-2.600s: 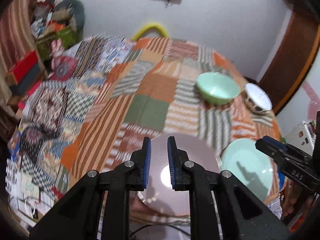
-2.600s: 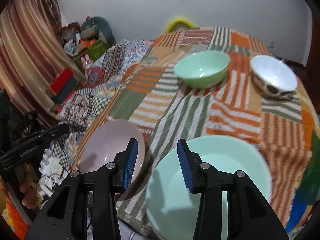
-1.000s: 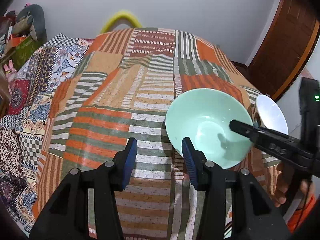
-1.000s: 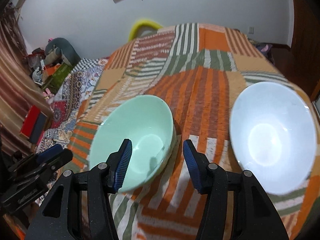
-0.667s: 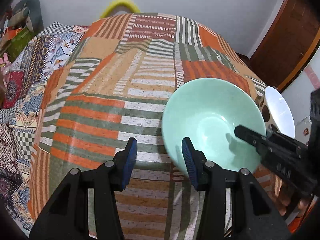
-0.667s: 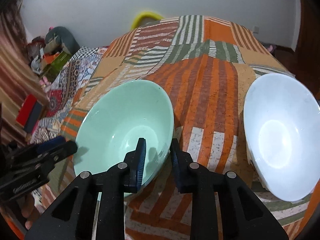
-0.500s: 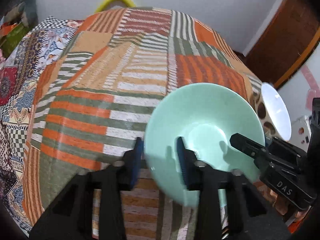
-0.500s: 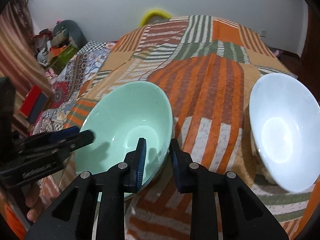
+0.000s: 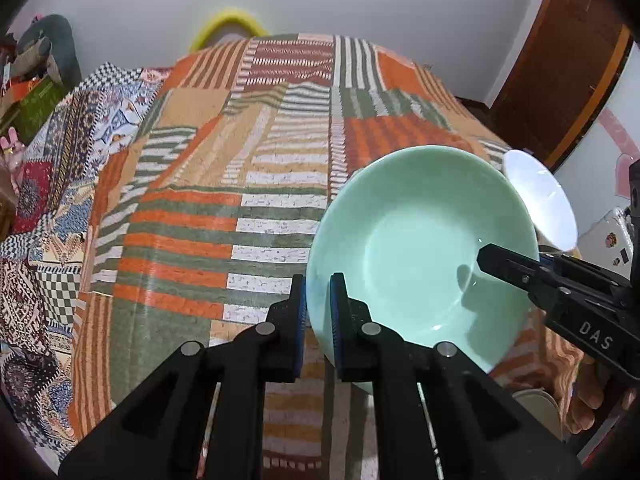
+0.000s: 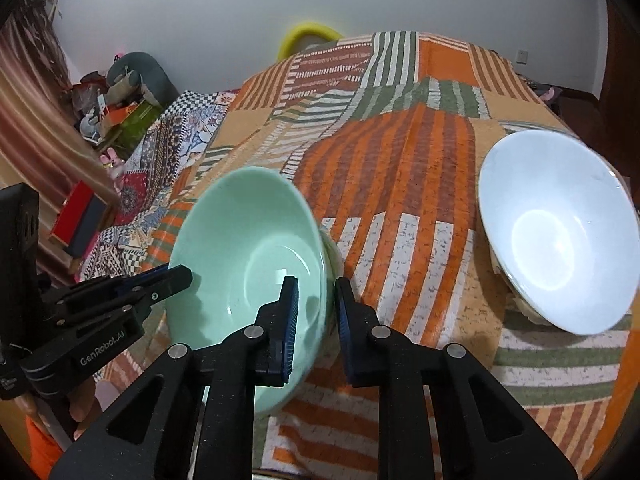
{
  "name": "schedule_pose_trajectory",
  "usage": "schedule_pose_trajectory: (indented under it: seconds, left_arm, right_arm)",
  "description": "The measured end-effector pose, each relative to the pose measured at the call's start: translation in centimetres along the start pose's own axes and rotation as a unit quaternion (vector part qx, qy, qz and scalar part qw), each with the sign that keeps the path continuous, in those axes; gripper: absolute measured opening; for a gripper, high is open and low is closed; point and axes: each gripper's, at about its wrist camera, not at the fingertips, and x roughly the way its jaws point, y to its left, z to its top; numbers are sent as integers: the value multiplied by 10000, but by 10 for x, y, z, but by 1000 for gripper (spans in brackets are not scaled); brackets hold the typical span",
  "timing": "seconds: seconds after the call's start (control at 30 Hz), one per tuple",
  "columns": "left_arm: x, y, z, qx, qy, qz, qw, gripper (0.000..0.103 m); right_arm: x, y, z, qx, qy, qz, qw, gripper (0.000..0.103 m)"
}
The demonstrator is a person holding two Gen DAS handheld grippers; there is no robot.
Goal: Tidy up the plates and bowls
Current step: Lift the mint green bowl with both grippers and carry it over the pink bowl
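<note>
A mint green bowl (image 9: 420, 248) sits tilted over the patchwork tablecloth (image 9: 240, 160). My left gripper (image 9: 318, 304) is shut on the bowl's left rim. My right gripper (image 10: 316, 304) is shut on the same green bowl (image 10: 248, 256) at its right rim; it shows from the side in the left wrist view (image 9: 504, 264). The left gripper shows in the right wrist view (image 10: 176, 276). A white bowl (image 10: 556, 232) stands to the right of the green bowl, also in the left wrist view (image 9: 540, 196).
A yellow chair back (image 10: 308, 34) stands behind the table's far edge. Clutter and a red box (image 10: 80, 216) lie on the floor at left. A wooden door (image 9: 560, 72) is at the right.
Both grippers moved from the plates at the table's near edge to the green bowl. The right one closed on its rim first, then the left. The bowl is now tilted up.
</note>
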Motion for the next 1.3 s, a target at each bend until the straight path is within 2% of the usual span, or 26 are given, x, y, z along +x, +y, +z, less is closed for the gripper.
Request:
schedule_pose_trajectory:
  seconds: [0.17, 0.4, 0.67, 0.87, 1.3]
  left_arm:
    - [-31, -12, -7, 130, -259, 32, 9996, 10]
    - [-67, -16, -18, 77, -453, -66, 9989, 10]
    - [-112, -16, -38, 8, -711, -148, 9974, 10]
    - [-141, -13, -54, 51, -868, -59, 9962, 10]
    - [-180, 5, -87, -109, -1003, 28, 9949, 10]
  right_arm:
    - [-16, 7, -5, -67, -147, -144, 9998, 17]
    - [-40, 10, -12, 88, -342, 10, 9994, 17]
    - [-68, 26, -24, -40, -581, 45, 9983, 17]
    - [-81, 39, -32, -117, -737, 124, 9971, 17]
    - [-97, 67, -54, -361, -895, 296, 9949, 17]
